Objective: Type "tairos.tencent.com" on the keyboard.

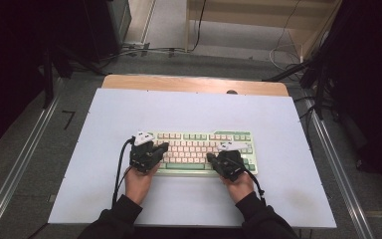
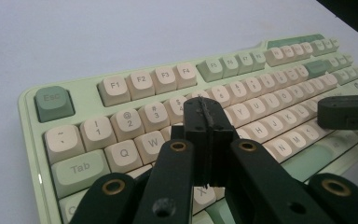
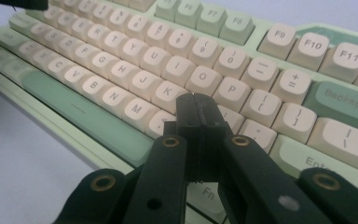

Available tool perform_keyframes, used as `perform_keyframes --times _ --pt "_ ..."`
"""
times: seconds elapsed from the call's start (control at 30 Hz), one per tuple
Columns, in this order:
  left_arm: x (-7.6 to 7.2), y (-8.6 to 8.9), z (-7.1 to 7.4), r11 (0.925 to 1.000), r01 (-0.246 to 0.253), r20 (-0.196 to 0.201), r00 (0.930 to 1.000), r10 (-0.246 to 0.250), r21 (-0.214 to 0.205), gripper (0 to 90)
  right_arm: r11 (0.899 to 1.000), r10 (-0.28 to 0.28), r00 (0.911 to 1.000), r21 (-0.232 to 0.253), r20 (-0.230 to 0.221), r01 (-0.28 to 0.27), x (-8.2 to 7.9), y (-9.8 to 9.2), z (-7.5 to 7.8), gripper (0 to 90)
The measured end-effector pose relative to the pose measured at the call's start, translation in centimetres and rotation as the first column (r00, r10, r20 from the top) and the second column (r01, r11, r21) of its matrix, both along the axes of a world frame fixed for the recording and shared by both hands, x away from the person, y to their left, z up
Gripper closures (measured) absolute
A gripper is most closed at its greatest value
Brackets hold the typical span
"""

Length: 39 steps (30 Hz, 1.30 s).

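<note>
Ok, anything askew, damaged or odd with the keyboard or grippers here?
Nothing stands out. The keyboard lies flat and square on the white board, and every keycap in sight sits in place. The left gripper and right gripper are shut with nothing between the jaws, poised over the keys.

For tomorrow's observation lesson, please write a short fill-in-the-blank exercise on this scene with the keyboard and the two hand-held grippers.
1. The keyboard lies on a white ____.
2. The jaws of the left hand-held gripper are ____, with nothing between them.
3. In the left gripper view, the dark green key at the keyboard's corner is marked ____.
4. In the right gripper view, the right hand-held gripper hangs over the keys, its tips just below the letter ____.

Missing words: table; shut; Esc; K
</note>
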<state>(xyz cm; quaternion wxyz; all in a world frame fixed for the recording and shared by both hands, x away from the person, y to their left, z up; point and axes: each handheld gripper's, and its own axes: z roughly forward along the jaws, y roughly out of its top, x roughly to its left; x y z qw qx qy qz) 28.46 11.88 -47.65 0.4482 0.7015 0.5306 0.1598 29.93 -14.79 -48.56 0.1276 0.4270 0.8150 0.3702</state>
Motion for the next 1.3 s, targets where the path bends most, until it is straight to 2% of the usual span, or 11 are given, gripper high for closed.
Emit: perform_keyframes --times 0.17,0.4,1.3 --pt "0.0 0.0 -0.1 1.0000 0.001 -0.002 1.0000 -0.001 0.003 90.0 1.000 0.003 0.9998 -0.007 -0.018 -0.003 0.0 0.1 0.0 87.8" --pt "0.0 0.0 0.0 1.0000 0.003 0.000 1.0000 -0.003 0.002 90.0 0.999 -0.005 0.9998 0.035 0.020 0.005 -0.2 -0.1 0.8 87.8" --pt "-0.6 -0.2 0.1 0.9994 0.034 -0.013 0.9994 -0.033 0.002 90.0 0.999 -0.001 0.9993 0.050 0.037 -0.001 -0.3 0.0 1.2 87.7"
